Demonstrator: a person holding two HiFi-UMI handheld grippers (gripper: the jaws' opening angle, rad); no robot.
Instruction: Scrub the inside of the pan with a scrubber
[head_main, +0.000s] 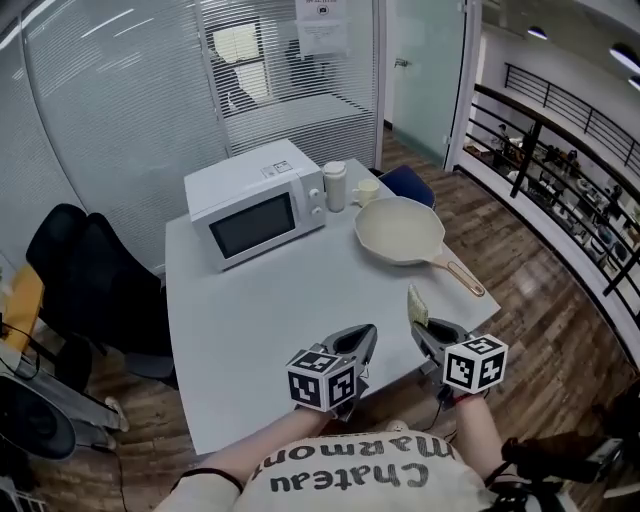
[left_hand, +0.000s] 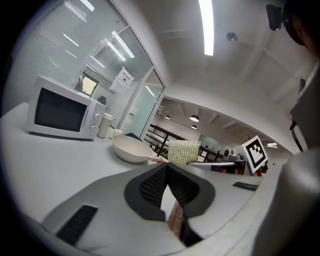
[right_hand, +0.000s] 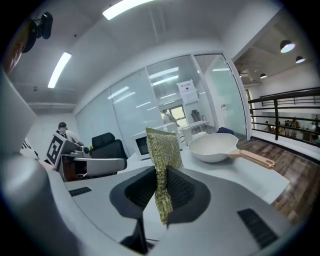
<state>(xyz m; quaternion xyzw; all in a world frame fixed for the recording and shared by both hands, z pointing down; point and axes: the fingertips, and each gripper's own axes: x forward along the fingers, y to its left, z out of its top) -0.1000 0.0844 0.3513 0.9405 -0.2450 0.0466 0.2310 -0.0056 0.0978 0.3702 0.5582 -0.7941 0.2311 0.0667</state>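
Your right gripper (head_main: 420, 328) pinches the scrubber (right_hand: 162, 150), left gripper (head_main: 366, 338) closed on nothing. Unheld pan (head_main: 400, 230) could skate once you scrub

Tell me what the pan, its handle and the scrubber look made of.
The pan is likely metal with a cream matte coating, smooth and even in colour. The handle is tan, wood or wood-look; I cannot tell which. The scrubber is yellow-green woven mesh, glinting slightly, probably plastic or metallic fibre.

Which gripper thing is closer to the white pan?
Right. The right hand-held gripper, pinching the scrubber, is near the handle of the pan; the left hand-held gripper, shut and empty, is beside it, farther off.
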